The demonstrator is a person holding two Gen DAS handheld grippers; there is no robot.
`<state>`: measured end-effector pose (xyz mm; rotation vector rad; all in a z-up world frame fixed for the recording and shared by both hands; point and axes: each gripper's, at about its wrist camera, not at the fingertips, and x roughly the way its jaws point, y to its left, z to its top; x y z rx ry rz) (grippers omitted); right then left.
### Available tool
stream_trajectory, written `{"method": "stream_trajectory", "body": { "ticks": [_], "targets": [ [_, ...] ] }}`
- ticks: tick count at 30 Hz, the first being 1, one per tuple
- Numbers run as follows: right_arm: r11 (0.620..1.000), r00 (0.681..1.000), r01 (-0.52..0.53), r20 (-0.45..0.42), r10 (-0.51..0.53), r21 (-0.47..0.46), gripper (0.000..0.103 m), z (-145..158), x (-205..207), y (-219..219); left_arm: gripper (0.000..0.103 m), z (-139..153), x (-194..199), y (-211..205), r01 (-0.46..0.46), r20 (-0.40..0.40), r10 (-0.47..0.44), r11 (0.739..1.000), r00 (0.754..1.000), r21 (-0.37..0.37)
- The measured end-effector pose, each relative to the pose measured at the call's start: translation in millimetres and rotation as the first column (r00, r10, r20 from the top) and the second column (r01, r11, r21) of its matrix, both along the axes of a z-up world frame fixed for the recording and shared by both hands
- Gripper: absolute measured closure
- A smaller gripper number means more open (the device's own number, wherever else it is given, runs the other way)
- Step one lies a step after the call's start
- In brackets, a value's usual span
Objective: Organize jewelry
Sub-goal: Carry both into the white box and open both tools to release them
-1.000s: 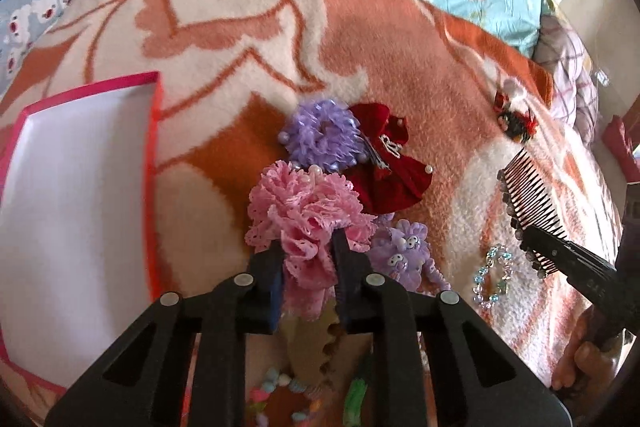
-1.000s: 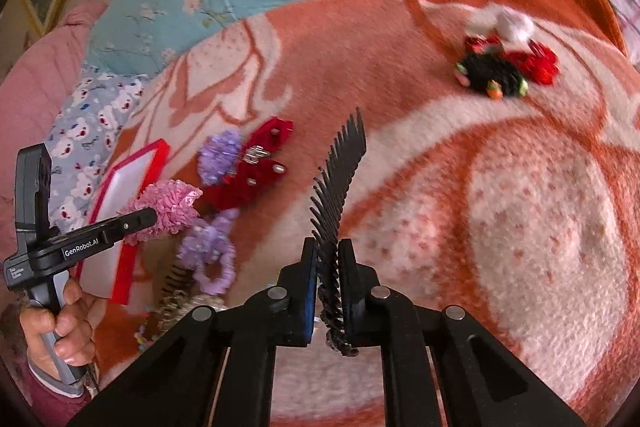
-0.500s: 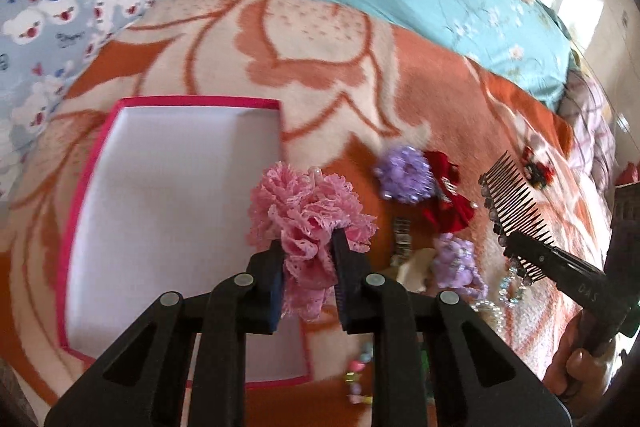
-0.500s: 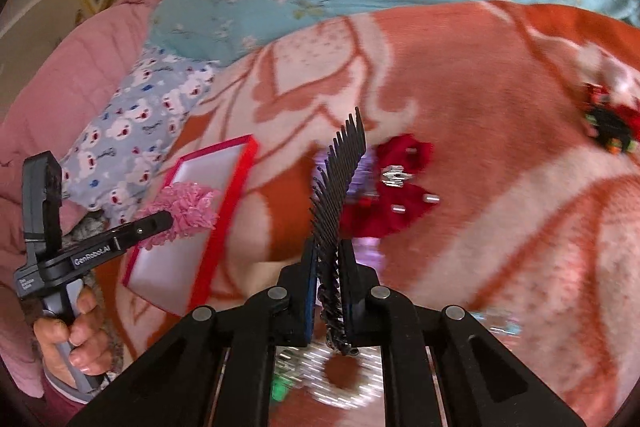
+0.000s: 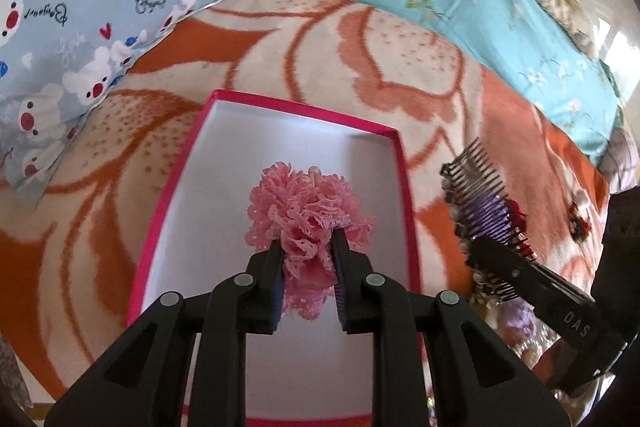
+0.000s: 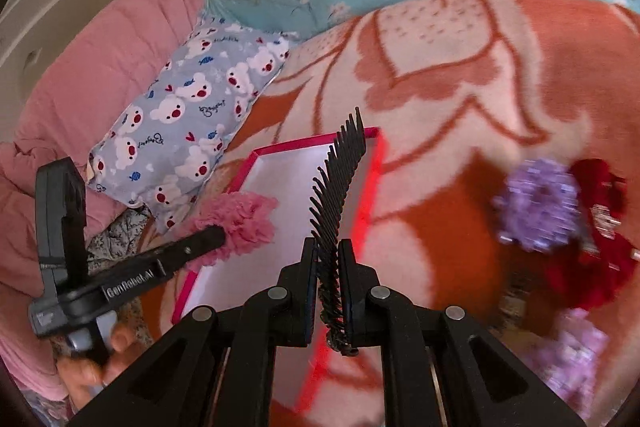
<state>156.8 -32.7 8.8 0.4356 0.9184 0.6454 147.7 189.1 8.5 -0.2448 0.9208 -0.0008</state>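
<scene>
The left hand-held gripper (image 5: 306, 251) was clamped on a pink lace scrunchie (image 5: 308, 215), holding it over the white inside of a pink-edged box (image 5: 168, 187) that lay on the orange and cream blanket (image 5: 360, 67) of the bed. The right hand-held gripper (image 6: 328, 259) was clamped on a black comb (image 6: 340, 179), teeth upright, near the box's right edge. A purple scrunchie (image 6: 536, 205) and a red bow (image 6: 592, 259) lay on the blanket, well apart from the box.

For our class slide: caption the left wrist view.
Left gripper holds a pink lace scrunchie above a pink-rimmed white box on an orange blanket.
</scene>
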Motion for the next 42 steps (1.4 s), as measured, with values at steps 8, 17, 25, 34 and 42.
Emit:
{"method": "stream_trajectory", "body": {
  "ticks": [8, 17, 25, 34, 42],
  "targets": [
    [0.999, 0.999, -0.026, -0.021, 0.025, -0.026, 0.094, -24.1, 46.3, 55.2, 0.085, -24.4, 41.6, 25.4, -0.066, -0.033, 0.065, 0.998, 0.997, -0.013],
    [0.992, 0.999, -0.029, -0.018, 0.027, -0.121, 0.094, -48.7, 75.0, 78.6, 0.085, -45.4, 74.4, 36.1, -0.089, -0.054, 0.087, 0.995, 0.995, -0.036],
    [0.989, 0.998, -0.057, -0.011, 0.056, -0.133, 0.093, -48.4, 77.8, 81.5, 0.076, -55.6, 83.1, 32.3, -0.087, -0.097, 0.084, 0.996, 0.992, -0.026],
    [0.993, 0.998, -0.057, -0.028, 0.055, -0.103, 0.095, -48.5, 81.0, 82.2, 0.074, -55.5, 82.4, 30.0, -0.079, -0.122, 0.079, 0.997, 0.989, -0.002],
    [0.99, 0.998, -0.057, -0.025, 0.054, -0.131, 0.093, -48.6, 80.8, 84.3, 0.064, -55.5, 82.8, 28.4, -0.063, -0.132, 0.064, 0.998, 0.989, 0.012]
  ]
}}
